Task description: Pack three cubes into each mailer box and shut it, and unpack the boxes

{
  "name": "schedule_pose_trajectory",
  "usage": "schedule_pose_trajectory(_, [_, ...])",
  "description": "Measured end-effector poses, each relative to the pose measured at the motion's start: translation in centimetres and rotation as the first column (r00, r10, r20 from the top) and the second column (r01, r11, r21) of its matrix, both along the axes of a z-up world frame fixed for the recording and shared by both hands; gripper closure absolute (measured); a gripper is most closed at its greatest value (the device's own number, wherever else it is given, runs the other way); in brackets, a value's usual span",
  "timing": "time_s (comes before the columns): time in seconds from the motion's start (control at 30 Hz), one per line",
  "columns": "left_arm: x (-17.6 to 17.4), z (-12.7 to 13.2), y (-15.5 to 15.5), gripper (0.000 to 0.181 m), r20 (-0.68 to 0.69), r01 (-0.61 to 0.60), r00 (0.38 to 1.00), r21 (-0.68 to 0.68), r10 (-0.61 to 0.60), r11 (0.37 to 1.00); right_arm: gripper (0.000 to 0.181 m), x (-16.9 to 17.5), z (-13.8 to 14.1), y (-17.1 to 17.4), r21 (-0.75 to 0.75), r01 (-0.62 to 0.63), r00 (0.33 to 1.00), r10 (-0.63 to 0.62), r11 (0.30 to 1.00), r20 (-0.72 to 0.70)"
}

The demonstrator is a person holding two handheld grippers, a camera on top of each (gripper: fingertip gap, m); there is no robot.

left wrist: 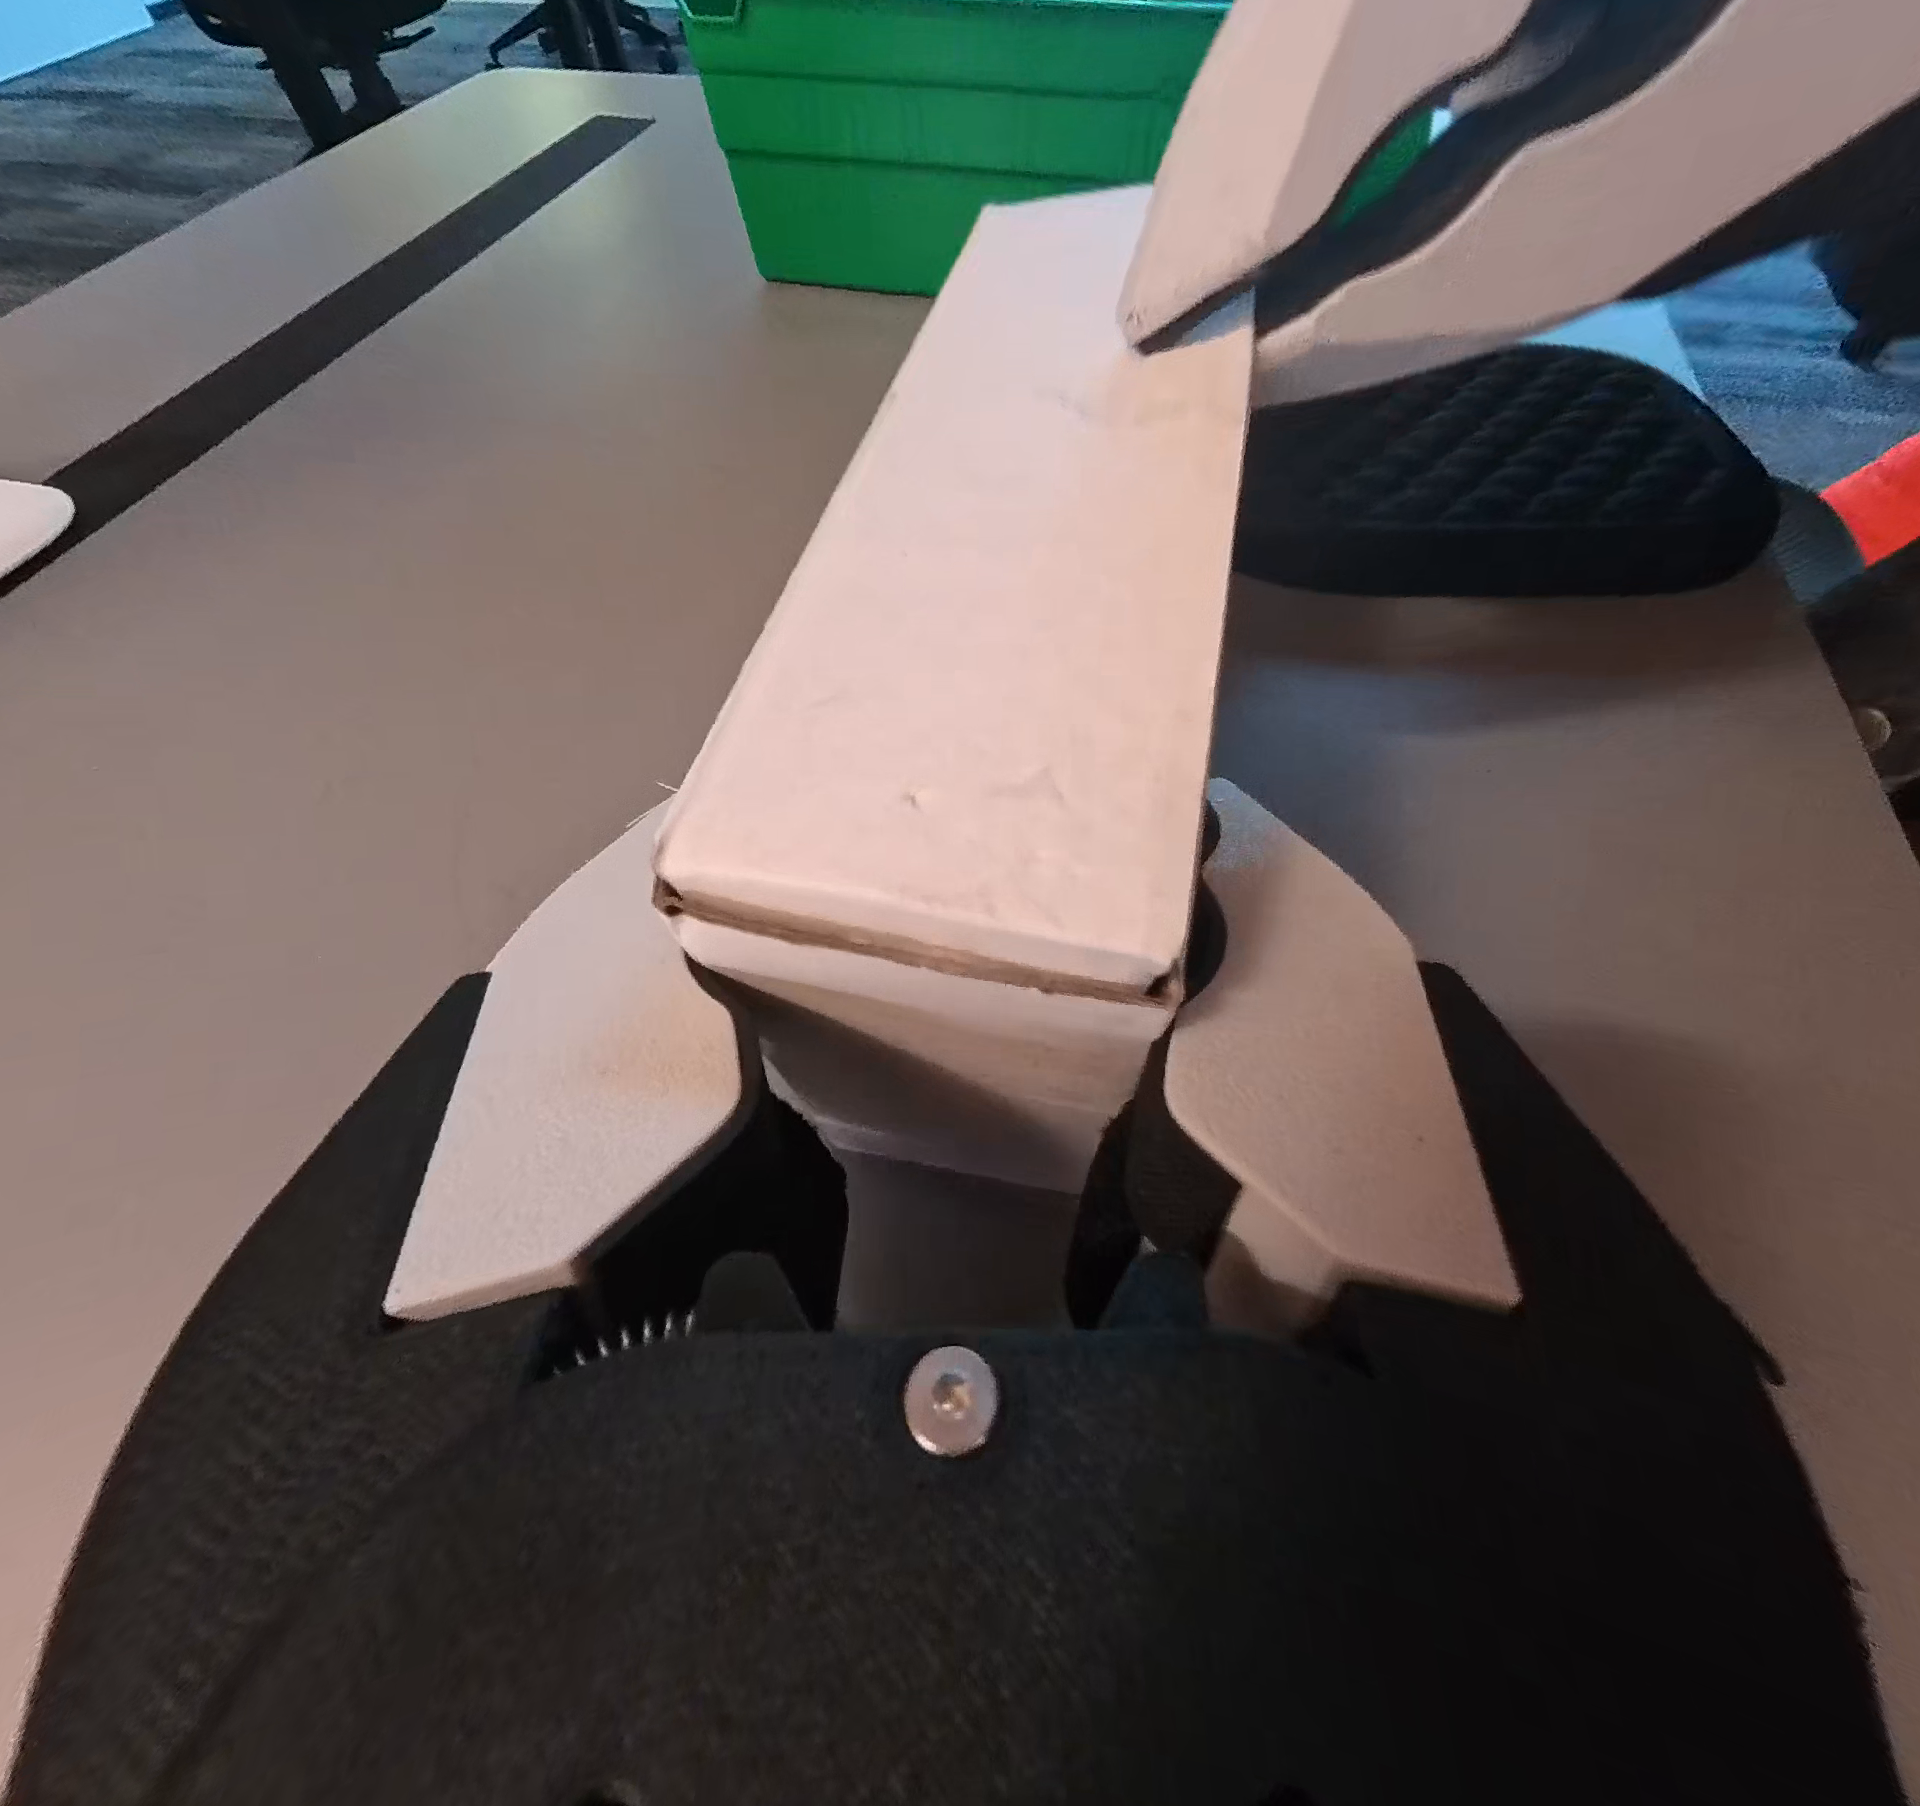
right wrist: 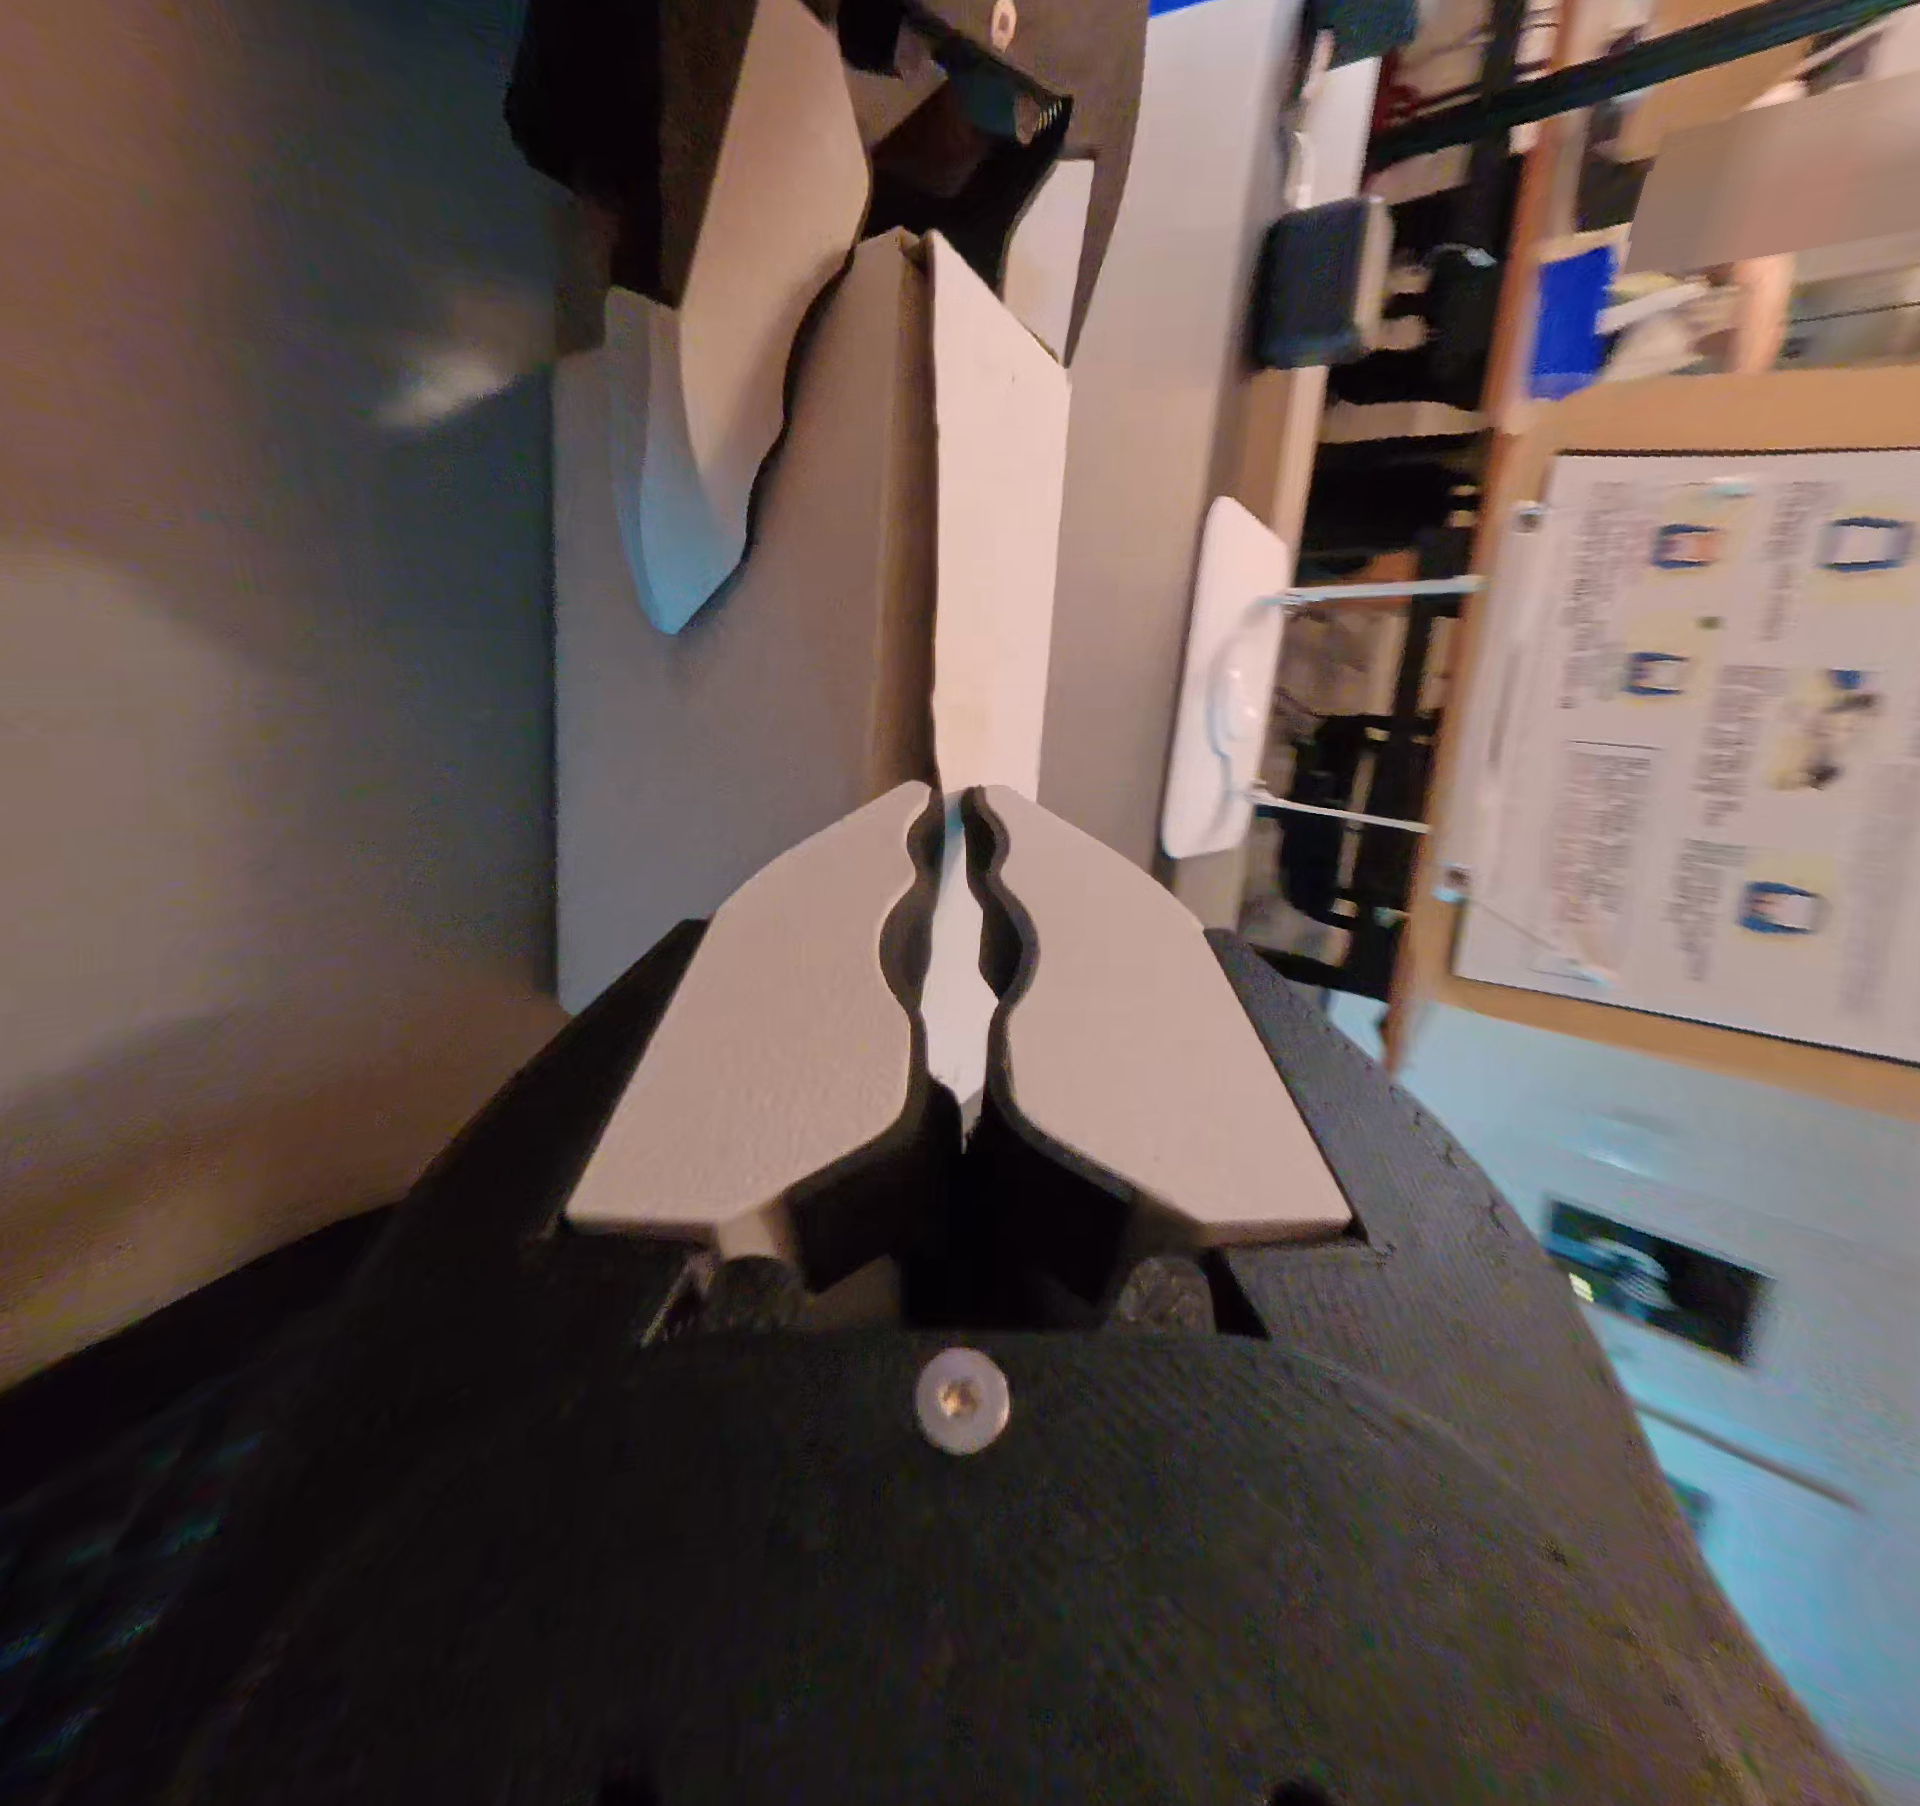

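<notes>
A long white mailer box (left wrist: 997,613) is clamped at its near end between the fingers of my left gripper (left wrist: 935,821), just above the table. My right gripper (left wrist: 1143,333) comes in from the upper right and meets the box's far top edge. In the right wrist view, which is rolled sideways, my right gripper (right wrist: 948,806) is shut on a thin white flap (right wrist: 997,509) of the box (right wrist: 727,769). One of the left gripper's fingers (right wrist: 727,354) shows on the box's far end. No cubes are in view.
A green plastic bin (left wrist: 935,146) stands on the table (left wrist: 364,665) just beyond the box. A black mesh chair seat (left wrist: 1507,478) sits off the table's right edge. A dark strip (left wrist: 343,302) crosses the table at left. Shelves and a poster board (right wrist: 1683,717) stand behind. Across from one pair of fingers to the other is roughly 7 cm.
</notes>
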State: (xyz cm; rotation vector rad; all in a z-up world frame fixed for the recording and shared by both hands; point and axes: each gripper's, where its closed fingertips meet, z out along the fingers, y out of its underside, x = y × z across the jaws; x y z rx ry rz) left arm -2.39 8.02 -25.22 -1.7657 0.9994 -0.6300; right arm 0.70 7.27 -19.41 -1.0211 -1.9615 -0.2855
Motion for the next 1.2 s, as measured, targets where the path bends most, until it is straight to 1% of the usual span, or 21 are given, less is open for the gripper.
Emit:
schedule_pose_trajectory(0.13, [-0.1, -0.3, -0.1, 0.099, -0.016, 0.003, 1.0, -0.032, -0.003, 0.999, 0.177, -0.7, 1.6, 0.0, -0.164, -0.028, 0.999, 0.03, 0.986, 0.01])
schedule_pose_trajectory(0.2, [-0.1, -0.4, -0.1, 0.099, -0.034, 0.007, 0.999, -0.023, -0.008, 1.0, 0.178, -0.8, 2.0, 0.3, -0.26, -0.013, 0.999, 0.023, 0.965, 0.033])
schedule_pose_trajectory(0.27, [-0.1, -0.2, -0.3, 0.099, -0.033, 0.015, 0.999, -0.01, -0.015, 1.0, 0.178, -0.6, 1.9, 0.3, -0.355, -0.003, 0.999, 0.02, 0.935, 0.044])
schedule_pose_trajectory(0.37, [-0.4, 0.0, -0.4, 0.099, -0.023, 0.024, 0.999, -0.005, -0.024, 1.0, 0.178, -0.3, 0.8, 0.0, -0.428, -0.023, 0.999, 0.037, 0.903, 0.024])
schedule_pose_trajectory(0.43, [-0.3, -0.1, -0.5, 0.099, -0.038, 0.032, 0.999, 0.005, -0.032, 0.999, 0.178, -0.3, 1.2, 0.0, -0.501, -0.035, 0.999, 0.026, 0.865, -0.025])
schedule_pose_trajectory(0.5, [-0.3, -0.1, -0.6, 0.099, -0.04, 0.041, 0.998, 0.009, -0.041, 0.999, 0.179, -0.5, 2.1, 0.8, -0.535, -0.041, 0.998, 0.011, 0.844, -0.059])
schedule_pose_trajectory(0.57, [-0.2, 0.0, -0.7, 0.098, -0.046, 0.044, 0.998, 0.018, -0.043, 0.999, 0.18, -0.6, 2.7, 1.5, -0.589, -0.029, 0.999, 0.008, 0.808, -0.038])
schedule_pose_trajectory(0.67, [-0.4, 0.0, -0.4, 0.098, -0.026, 0.026, 0.999, -0.002, -0.026, 1.0, 0.179, -1.0, 2.6, 2.4, -0.672, -0.018, 0.999, 0.037, 0.741, 0.014])
schedule_pose_trajectory(0.73, [-0.5, 0.0, -0.4, 0.098, -0.02, 0.027, 0.999, 0.0, -0.027, 1.0, 0.179, -1.2, 2.7, 2.9, -0.76, -0.004, 0.997, 0.062, 0.65, 0.048])
schedule_pose_trajectory(0.77, [-0.5, 0.0, -0.3, 0.098, -0.02, 0.027, 0.999, 0.001, -0.027, 1.0, 0.179, -1.3, 2.6, 3.1, -0.808, 0.01, 0.995, 0.078, 0.589, 0.069])
schedule_pose_trajectory(0.87, [-0.4, 0.1, -0.4, 0.098, -0.02, 0.03, 0.999, 0.006, -0.03, 1.0, 0.18, -1.4, 2.5, 3.7, -0.93, 0.087, 0.98, 0.138, 0.357, 0.145])
schedule_pose_trajectory(0.93, [-0.5, 0.0, -0.3, 0.098, -0.021, 0.028, 0.999, 0.006, -0.028, 1.0, 0.179, -1.6, 2.2, 4.3, -0.969, 0.149, 0.964, 0.19, 0.194, 0.187])
schedule_pose_trajectory(1.03, [-0.6, 0.1, -0.3, 0.098, -0.014, 0.024, 1.0, 0.007, -0.024, 1.0, 0.179, -2.1, 1.5, 5.3, -0.98, 0.193, 0.953, 0.245, -0.044, 0.177])
schedule_pose_trajectory(1.1, [-0.5, 0.1, -0.2, 0.098, -0.01, 0.025, 1.0, 0.008, -0.025, 1.0, 0.179, -2.1, 1.2, 5.5, -0.963, 0.185, 0.954, 0.272, -0.195, 0.128])
schedule_pose_trajectory(1.13, [-0.5, 0.2, -0.2, 0.098, -0.005, 0.025, 1.0, 0.01, -0.025, 1.0, 0.179, -2.1, 1.0, 5.6, -0.955, 0.173, 0.955, 0.28, -0.243, 0.102])
schedule_pose_trajectory(1.17, [-0.5, 0.2, -0.2, 0.097, -0.004, 0.025, 1.0, 0.014, -0.025, 1.0, 0.18, -2.1, 0.9, 5.6, -0.948, 0.162, 0.955, 0.287, -0.274, 0.08])
schedule_pose_trajectory(1.2, [-0.5, 0.2, -0.2, 0.097, -0.017, 0.024, 1.0, 0.022, -0.024, 0.999, 0.179, -2.1, 0.9, 5.5, -0.946, 0.151, 0.953, 0.296, -0.287, 0.063])
